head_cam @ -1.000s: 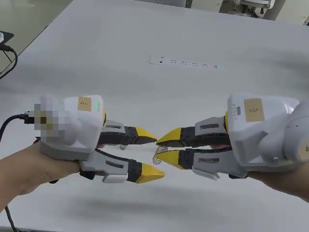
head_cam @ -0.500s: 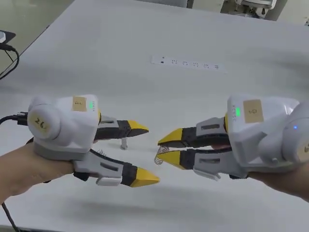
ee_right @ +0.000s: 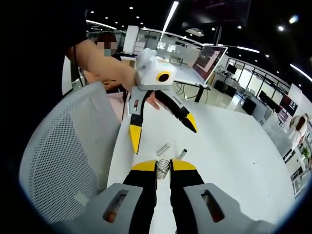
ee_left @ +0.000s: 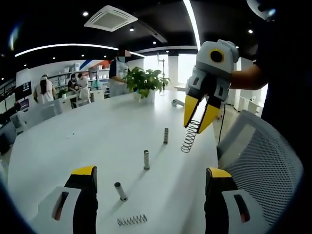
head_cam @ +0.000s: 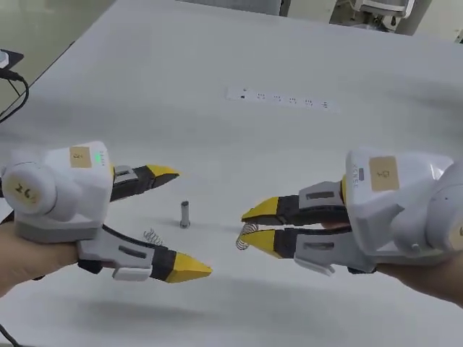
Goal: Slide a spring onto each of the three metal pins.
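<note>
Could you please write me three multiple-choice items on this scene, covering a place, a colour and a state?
1. The loose spring lies: A on the table beside the upright pin; B in a tray; C on a shelf.
2. The claw tips are: A red; B yellow; C blue.
3. The right claw is: A wide open; B shut on a pin; C shut on a spring.
Answers: A, it rests flat by the pin; B, all four tips are yellow; C, coils hang from its closed tips.
</note>
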Motion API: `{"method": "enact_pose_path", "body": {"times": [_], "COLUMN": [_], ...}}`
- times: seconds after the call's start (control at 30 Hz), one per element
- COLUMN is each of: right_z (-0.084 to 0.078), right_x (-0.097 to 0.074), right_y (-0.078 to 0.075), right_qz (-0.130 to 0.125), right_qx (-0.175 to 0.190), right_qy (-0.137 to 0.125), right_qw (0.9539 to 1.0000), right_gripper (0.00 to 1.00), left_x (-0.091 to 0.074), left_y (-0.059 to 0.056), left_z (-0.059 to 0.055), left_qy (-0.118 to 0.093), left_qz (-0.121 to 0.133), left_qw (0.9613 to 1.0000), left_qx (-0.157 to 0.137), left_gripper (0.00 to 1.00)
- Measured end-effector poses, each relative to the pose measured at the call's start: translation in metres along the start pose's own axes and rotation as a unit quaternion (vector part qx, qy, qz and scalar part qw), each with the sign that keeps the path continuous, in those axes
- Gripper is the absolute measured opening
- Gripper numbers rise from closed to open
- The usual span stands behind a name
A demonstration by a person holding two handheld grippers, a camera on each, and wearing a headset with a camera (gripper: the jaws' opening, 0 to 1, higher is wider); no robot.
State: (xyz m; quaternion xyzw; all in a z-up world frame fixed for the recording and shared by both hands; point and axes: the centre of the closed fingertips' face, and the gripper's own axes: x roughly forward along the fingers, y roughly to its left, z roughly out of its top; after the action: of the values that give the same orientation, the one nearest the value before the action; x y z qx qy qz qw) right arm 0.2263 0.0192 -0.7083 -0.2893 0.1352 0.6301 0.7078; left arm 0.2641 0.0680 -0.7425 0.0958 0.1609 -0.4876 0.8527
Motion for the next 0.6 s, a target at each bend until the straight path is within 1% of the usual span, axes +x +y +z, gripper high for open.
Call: {"method": "enact_pose_path", "body": {"times": [0.13, 0.33, 0.6], "right_z": [-0.002, -0.004, -0.011], "right_x": [-0.001, -0.003, -0.003], "right_y": [-0.002, -0.004, -0.006], "right_qz": [-0.004, -0.008, -0.011], "right_qx": [0.001, 0.003, 0.009], "right_qy": [0.002, 0.005, 0.014], "right_qw": [1.0000, 1.0000, 0.9998], "right_gripper": [0.06, 0.06, 0.06], "left_x": [-0.005, -0.011, -0.018], "left_y": [0.006, 0.010, 0.012], "left_z": [-0.003, -0.008, -0.015], "left_qy": [-0.002, 0.001, 0.004], "left_qz": [0.014, 0.025, 0.033], "left_qw": [0.9998, 0.9996, 0.9990], "left_qx": [-0.012, -0.016, -0.032], "left_gripper": [0.98, 0.98, 0.98]}}
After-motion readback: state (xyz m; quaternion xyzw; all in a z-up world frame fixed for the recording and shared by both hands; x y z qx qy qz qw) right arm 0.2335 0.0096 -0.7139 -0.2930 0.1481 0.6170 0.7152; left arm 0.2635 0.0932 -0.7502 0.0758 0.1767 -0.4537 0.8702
